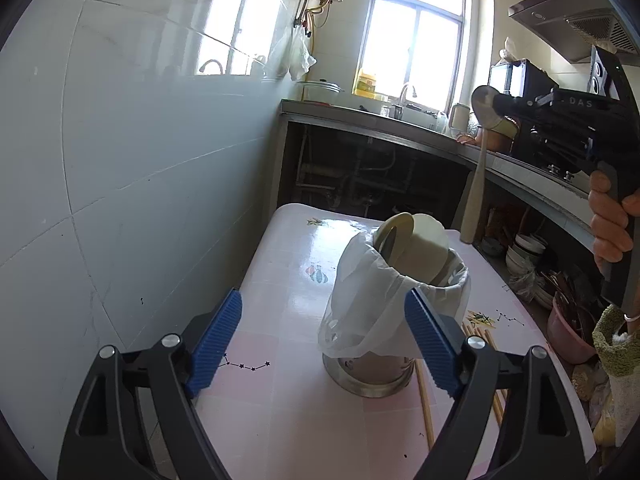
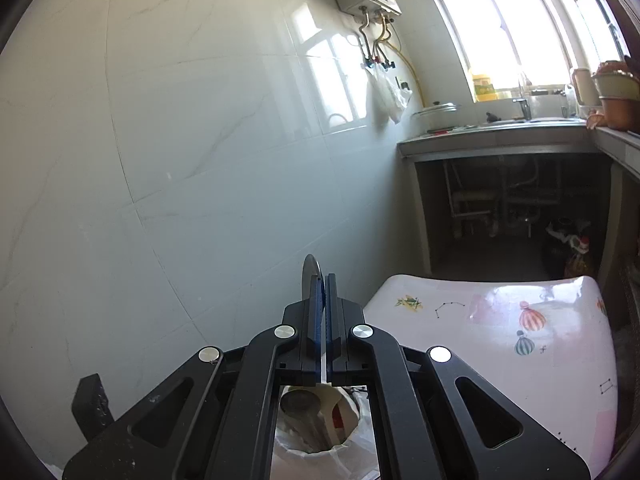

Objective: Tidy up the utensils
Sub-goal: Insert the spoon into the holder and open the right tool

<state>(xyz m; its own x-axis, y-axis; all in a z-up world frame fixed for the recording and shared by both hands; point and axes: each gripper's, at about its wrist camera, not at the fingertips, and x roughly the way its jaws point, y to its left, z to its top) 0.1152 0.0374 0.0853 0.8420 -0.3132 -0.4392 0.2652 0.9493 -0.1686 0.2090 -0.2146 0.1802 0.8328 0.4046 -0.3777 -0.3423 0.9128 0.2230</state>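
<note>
A steel utensil holder (image 1: 370, 372) lined with a white plastic bag (image 1: 360, 300) stands on the pink table (image 1: 280, 420). Cream ladles or scoops (image 1: 412, 248) stick out of it. My left gripper (image 1: 324, 344) is open, its blue pads on either side of the holder's near side, not touching it. My right gripper (image 1: 498, 106) is shut on a metal spoon (image 1: 478, 168), which hangs handle-down above and to the right of the holder. In the right wrist view the right gripper (image 2: 323, 280) pinches the spoon bowl (image 2: 310, 276) above the holder's mouth (image 2: 320, 424).
Wooden chopsticks (image 1: 424, 404) lie on the table right of the holder. A tiled wall (image 1: 120, 160) runs along the left. A kitchen counter with sink (image 1: 400, 114) stands behind. Bowls and a pink basin (image 1: 560, 328) sit under the right counter.
</note>
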